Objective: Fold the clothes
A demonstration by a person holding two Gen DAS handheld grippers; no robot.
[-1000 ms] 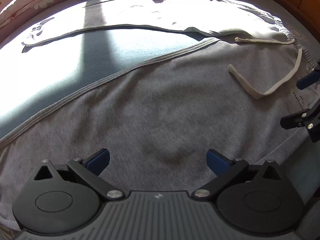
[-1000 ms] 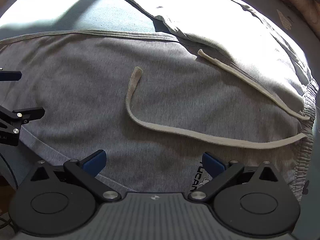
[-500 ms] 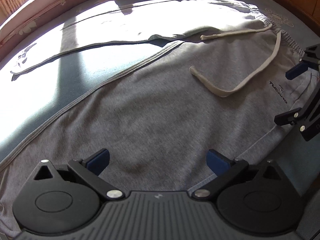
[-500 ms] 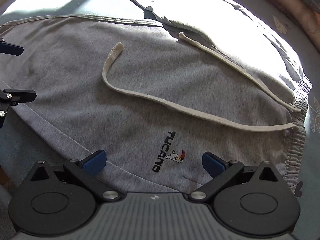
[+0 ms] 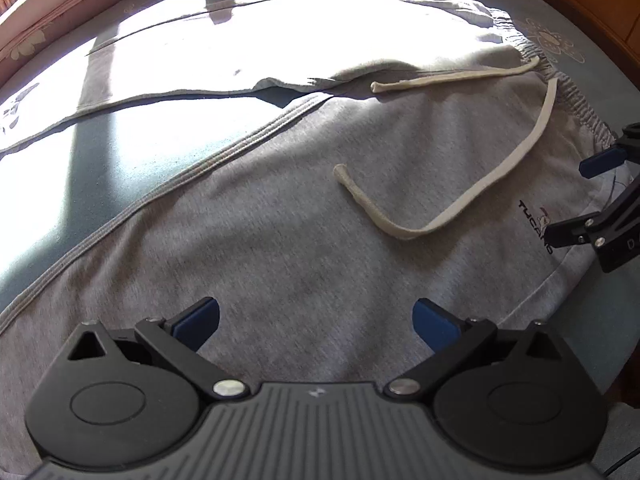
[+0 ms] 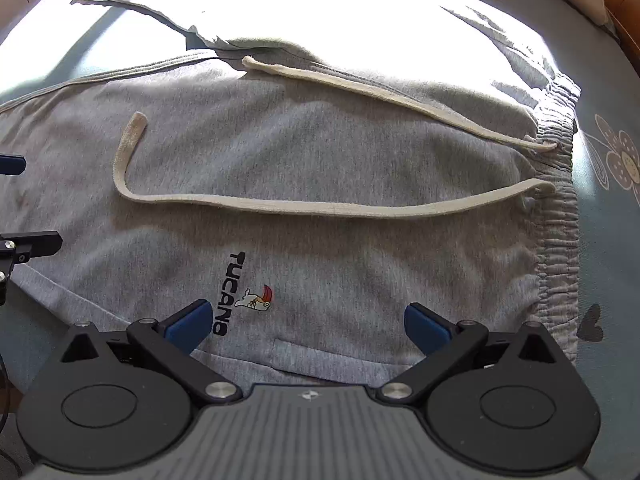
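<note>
Left gripper (image 5: pixel 316 322): black linkage arms, blue finger pads (image 5: pixel 198 320), two round black housings at 7 and 5 o'clock, silver pivot screws either side of a ribbed grey body. Right gripper (image 6: pixel 306 322): identical build, with a small emblem at the body's 12 o'clock edge.

The sweatpants (image 6: pixel 360 152) are soft, matt grey knit cloth. Their drawstring (image 6: pixel 280 206) at 12 o'clock is rough woven cream cotton. The bed sheet (image 6: pixel 612 240) looks smooth.

A home bedroom is showing here: grey sweatpants (image 6: pixel 340 152) are lying on a bed sheet (image 6: pixel 612 216) printed with flowers (pale blue). Sunlight is falling across it, beside a wooden frame (image 5: pixel 592 20).
</note>
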